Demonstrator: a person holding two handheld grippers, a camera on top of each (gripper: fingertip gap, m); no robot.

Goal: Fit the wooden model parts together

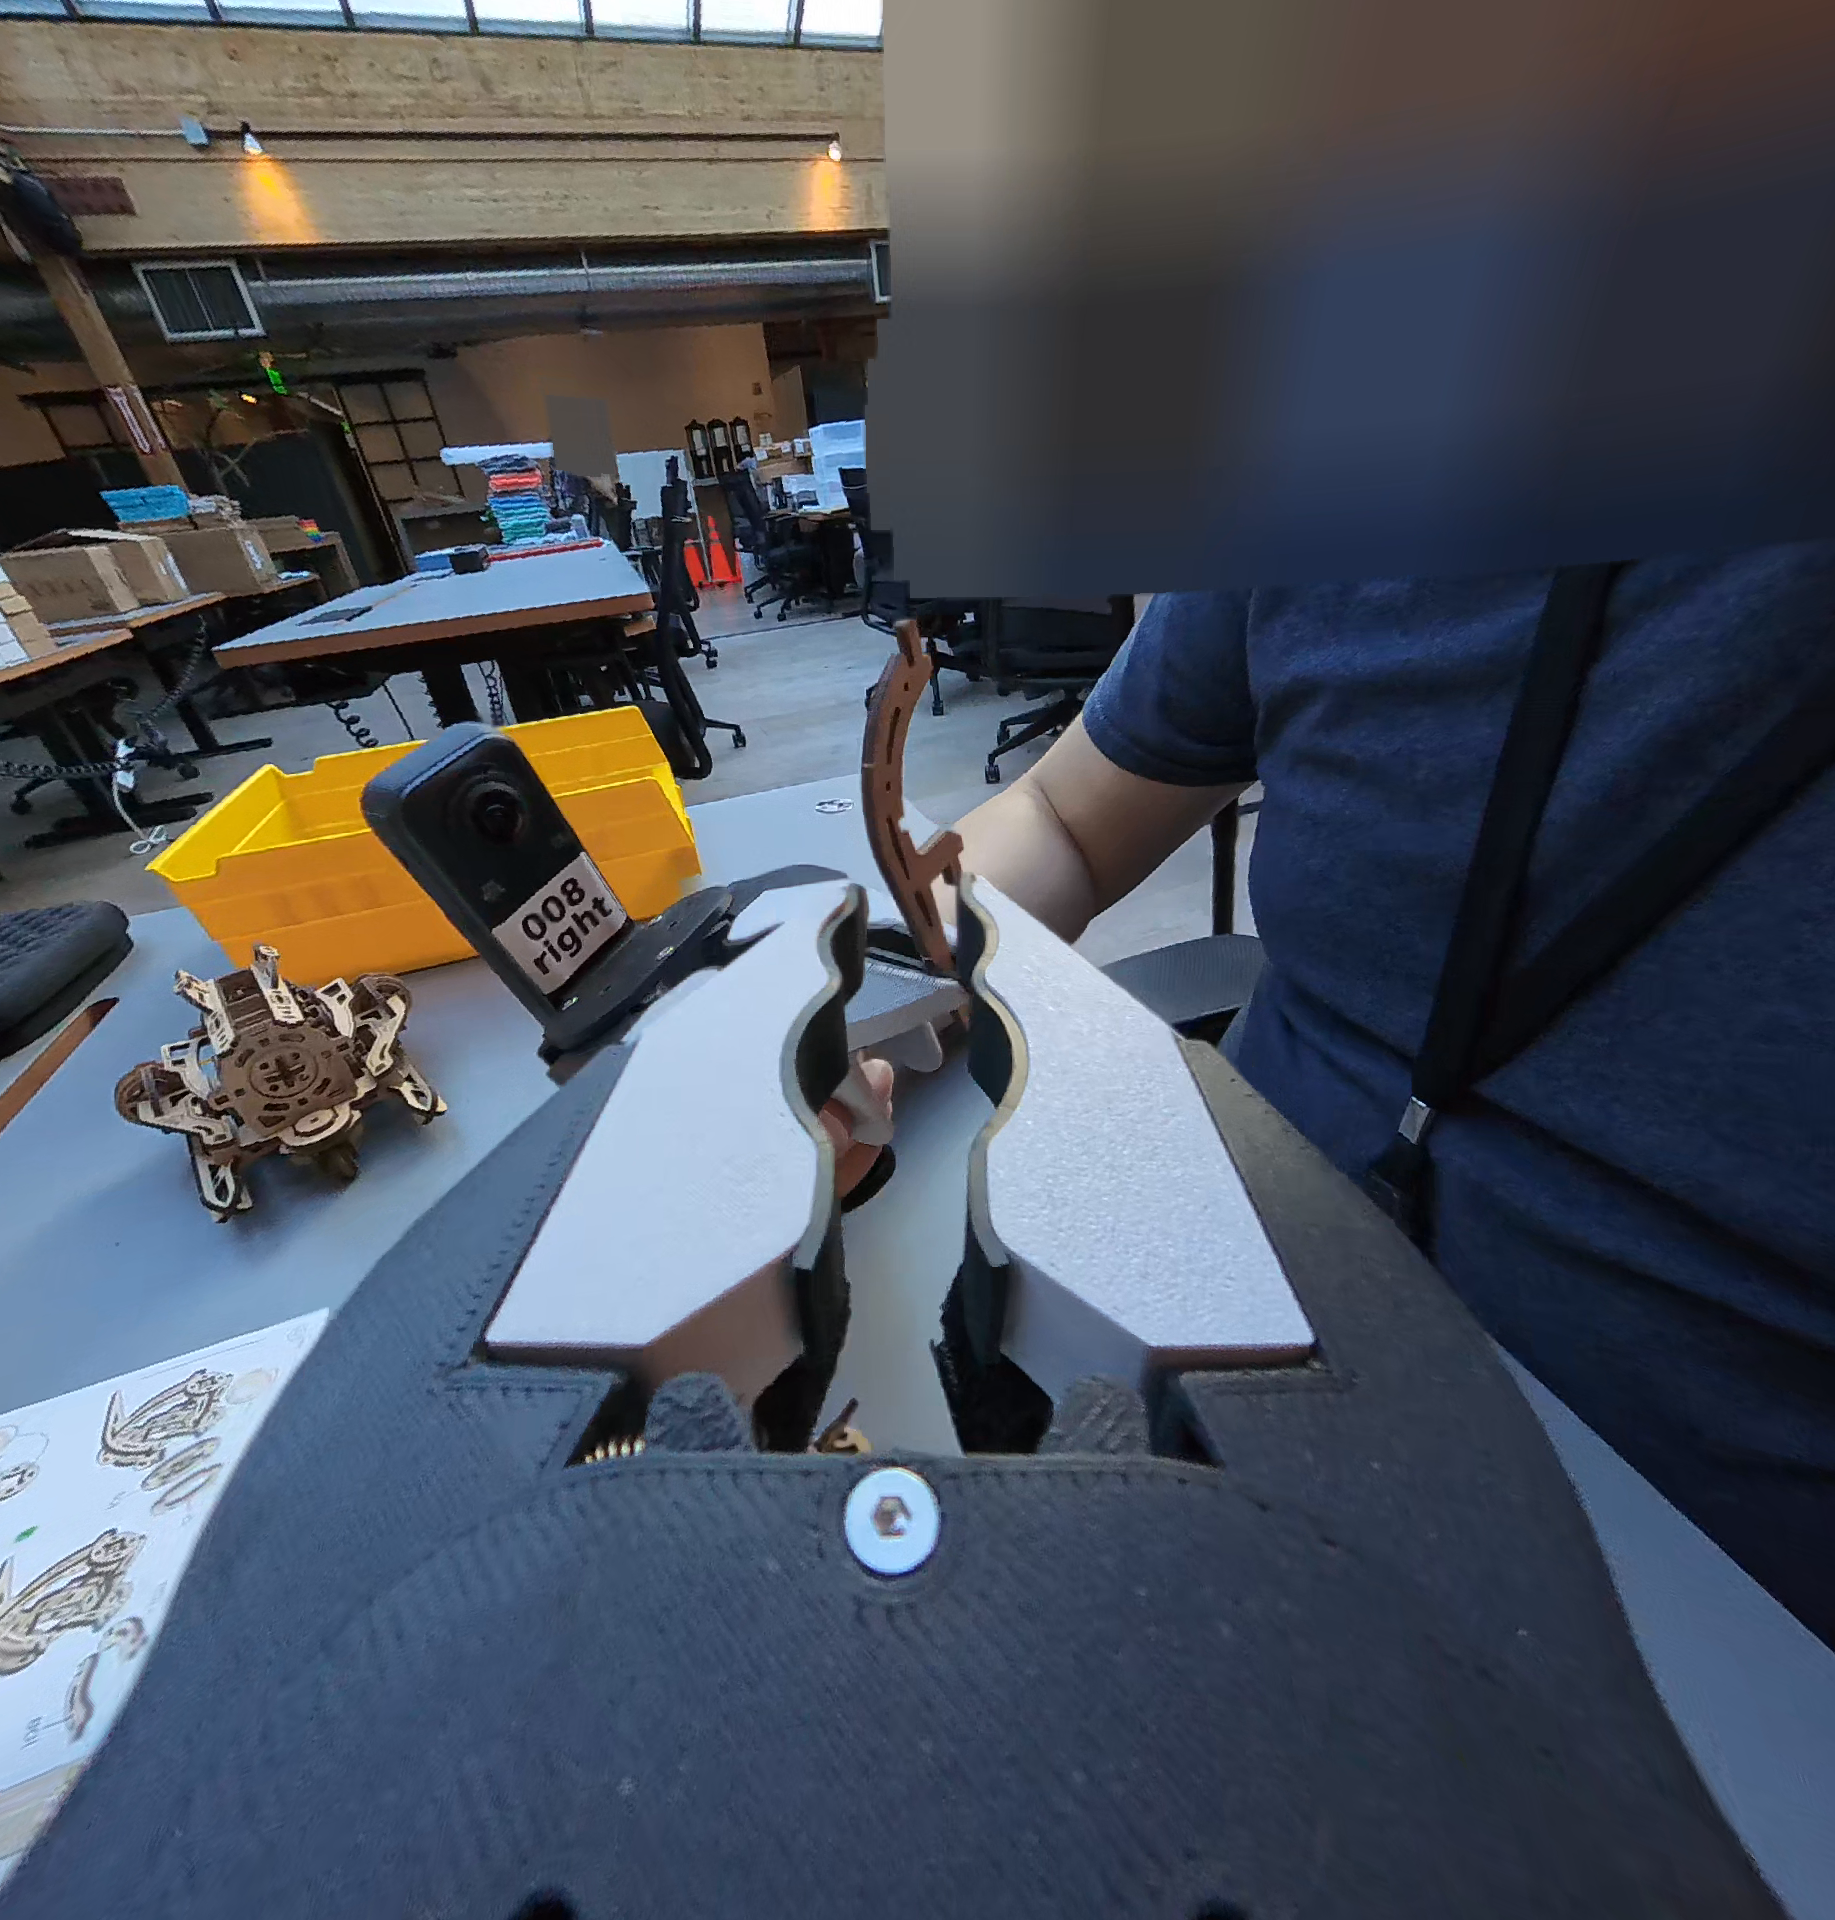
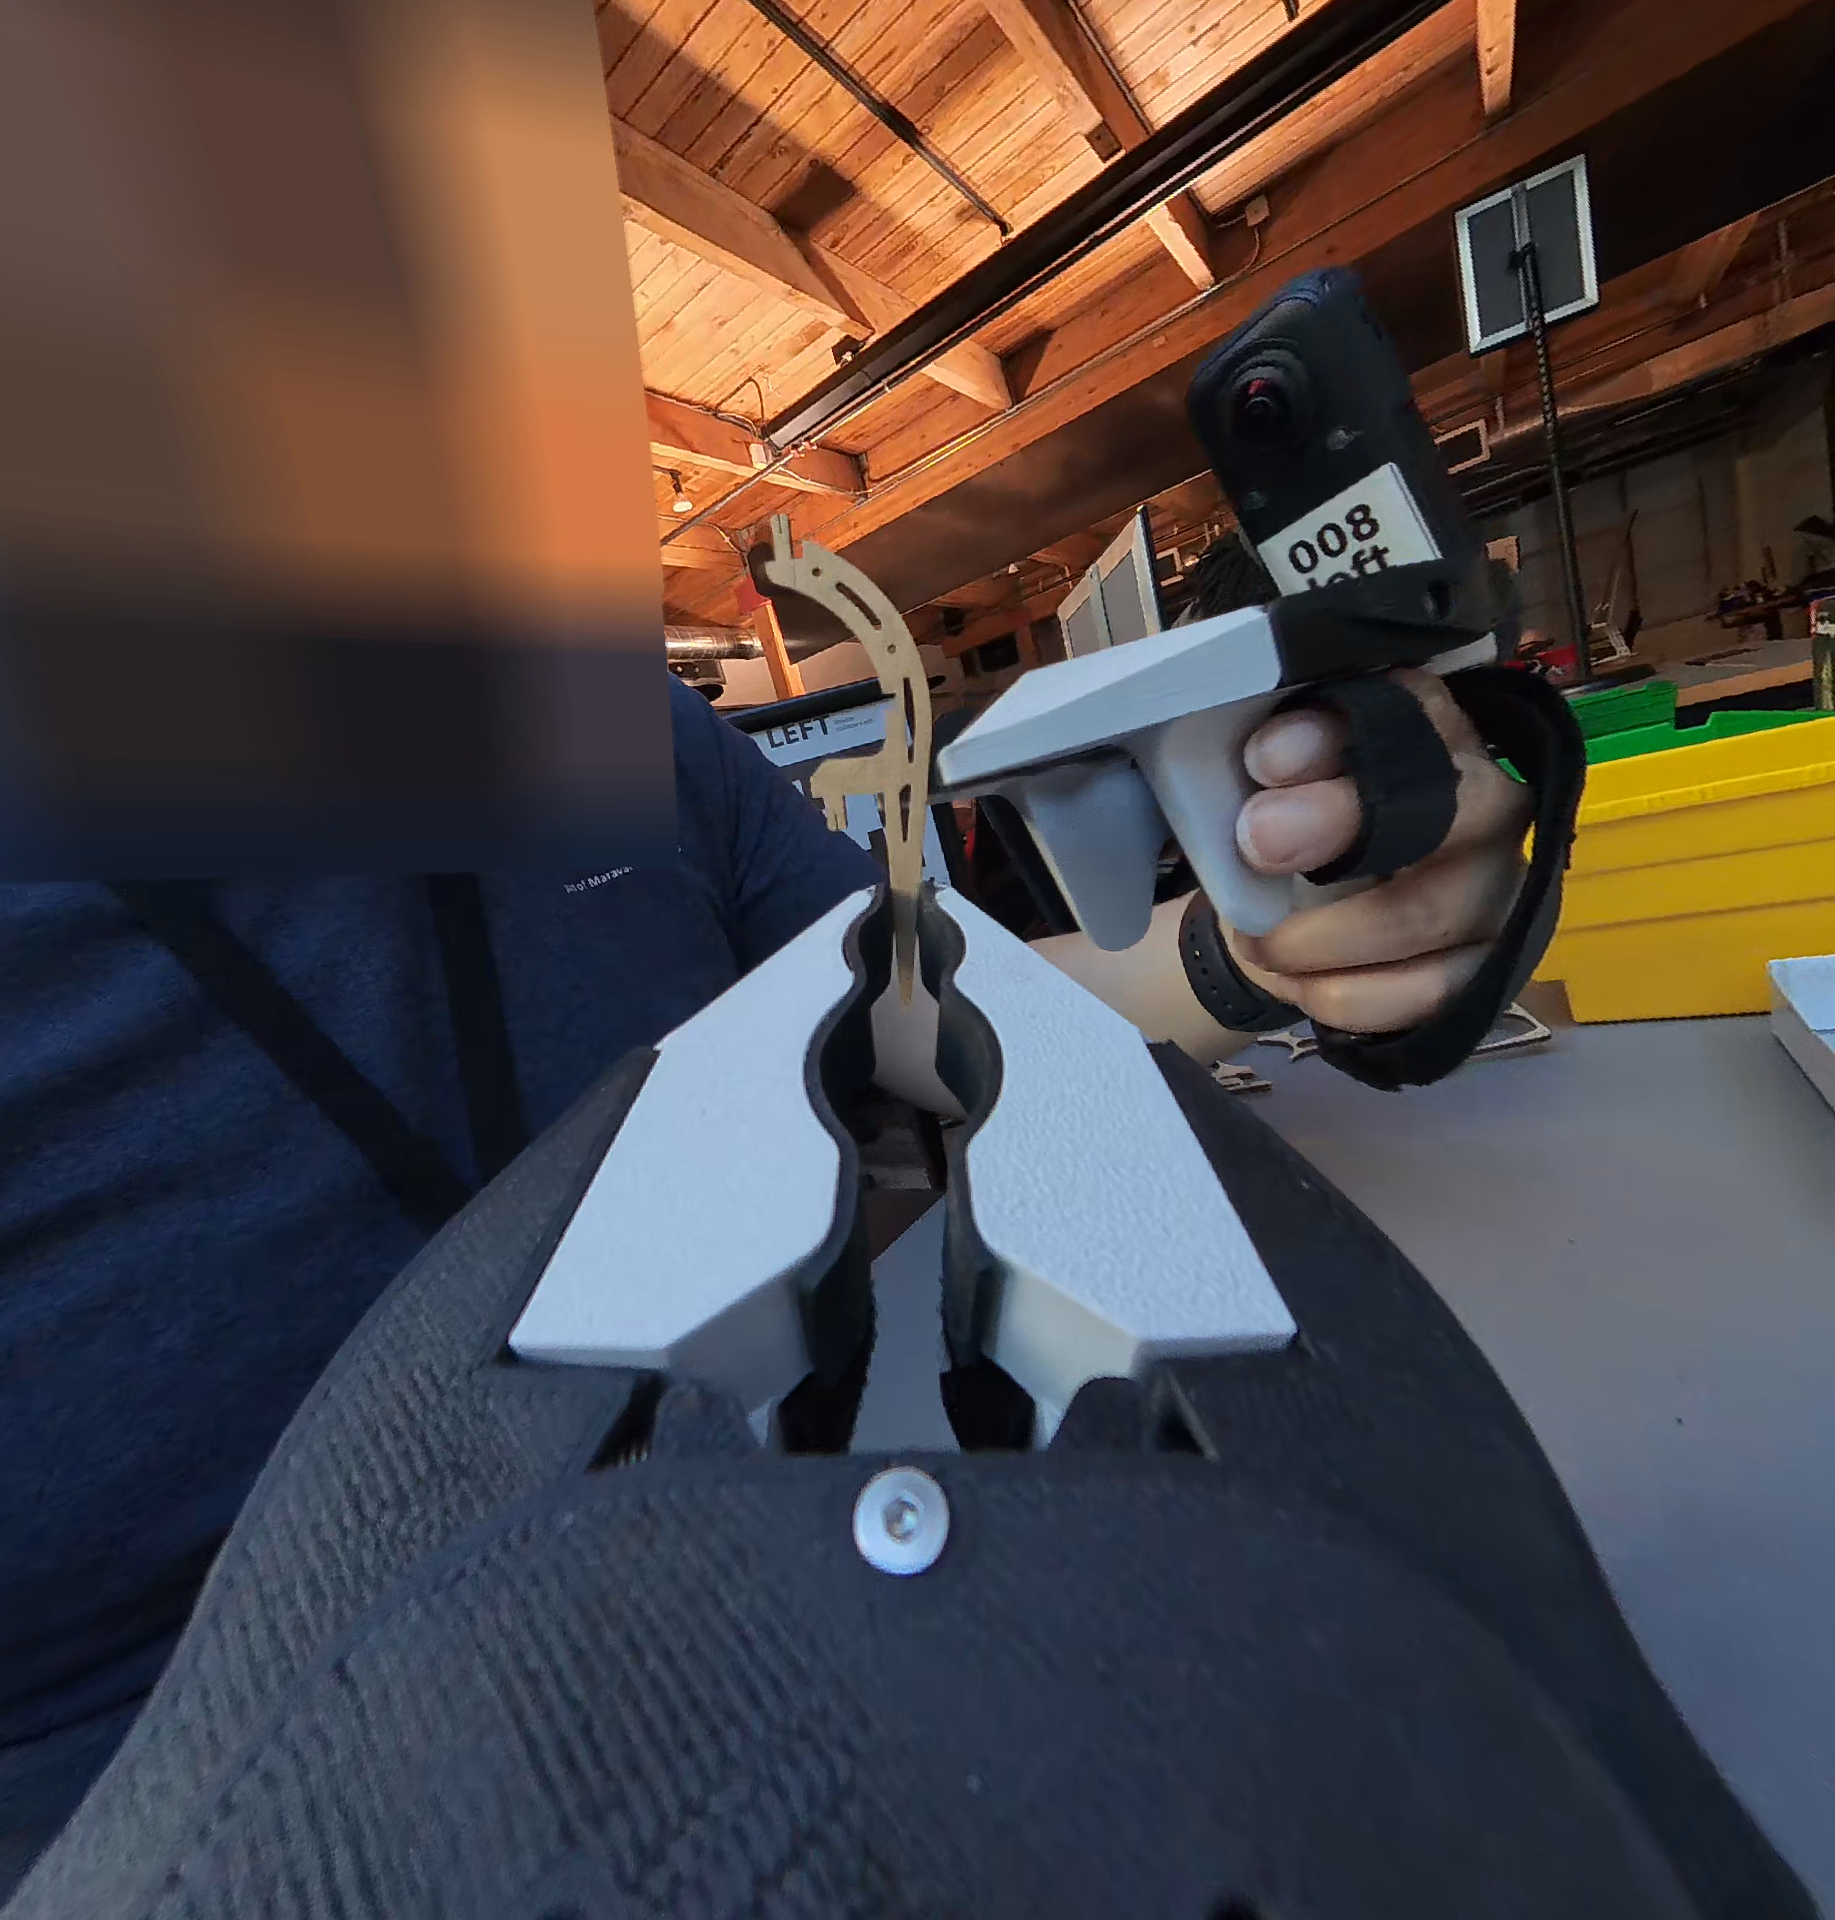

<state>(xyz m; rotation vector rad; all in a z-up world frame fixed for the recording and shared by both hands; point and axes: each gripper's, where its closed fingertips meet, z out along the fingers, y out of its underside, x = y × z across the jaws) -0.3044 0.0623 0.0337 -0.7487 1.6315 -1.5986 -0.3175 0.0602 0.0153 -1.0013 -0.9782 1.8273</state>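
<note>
Wooden curved part point(image 2: 877, 727) stands upright, clamped at its lower end between the right gripper point(image 2: 905, 925) tips, raised above the table point(image 2: 1515, 1195). Left gripper point(image 1: 908, 920), held level in a strapped hand point(image 2: 1380, 862), has its fingers slightly apart around nothing, near the part; the assembled wooden model point(image 1: 274, 1075) sits far left.

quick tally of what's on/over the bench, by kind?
Tools: 2, left and right
Curved wooden part, pinched in the right tool: 1
Assembled wooden model: 1
Yellow bin stack: 1
Instruction sheet: 1
Total: 6
</note>
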